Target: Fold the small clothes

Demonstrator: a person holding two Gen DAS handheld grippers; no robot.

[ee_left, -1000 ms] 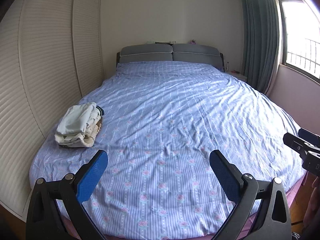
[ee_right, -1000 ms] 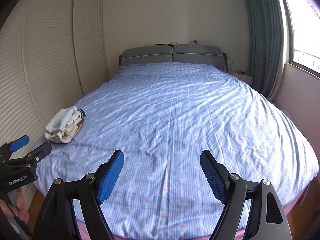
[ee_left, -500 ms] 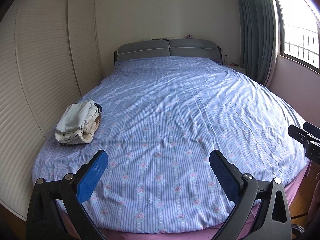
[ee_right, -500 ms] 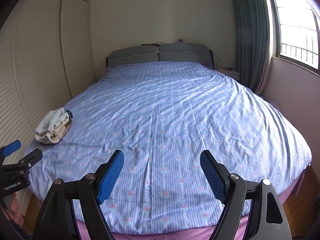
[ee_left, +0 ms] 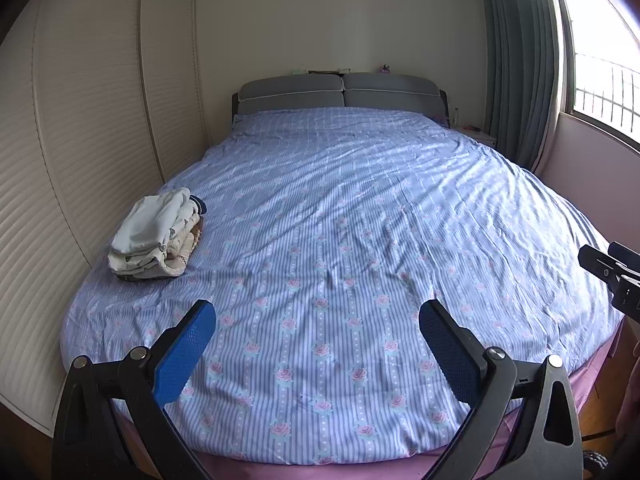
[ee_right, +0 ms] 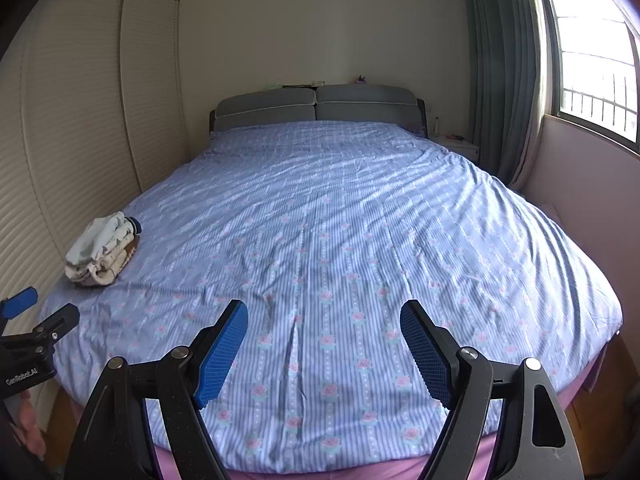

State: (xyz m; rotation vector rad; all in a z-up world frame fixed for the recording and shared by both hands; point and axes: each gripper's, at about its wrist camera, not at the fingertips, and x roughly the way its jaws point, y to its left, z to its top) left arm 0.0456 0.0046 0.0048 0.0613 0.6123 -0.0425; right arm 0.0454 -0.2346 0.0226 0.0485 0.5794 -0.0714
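Note:
A small stack of folded pale clothes (ee_left: 154,236) lies on the left side of the bed (ee_left: 360,240); it also shows in the right wrist view (ee_right: 102,250). My left gripper (ee_left: 318,320) is open and empty, held off the foot of the bed. My right gripper (ee_right: 324,320) is open and empty too, beside it. The right gripper's tip shows at the right edge of the left wrist view (ee_left: 612,272), and the left gripper's tip shows at the left edge of the right wrist view (ee_right: 32,328).
The bed has a blue striped floral cover and a grey headboard (ee_left: 340,94). Louvred wardrobe doors (ee_left: 80,140) run close along the left. A green curtain (ee_left: 516,64), a window (ee_left: 604,68) and a nightstand (ee_left: 478,134) are at the right.
Both grippers have pulled back and risen from the bed, so more of its foot edge and the room shows. Both stay open. The clothes stack has not moved.

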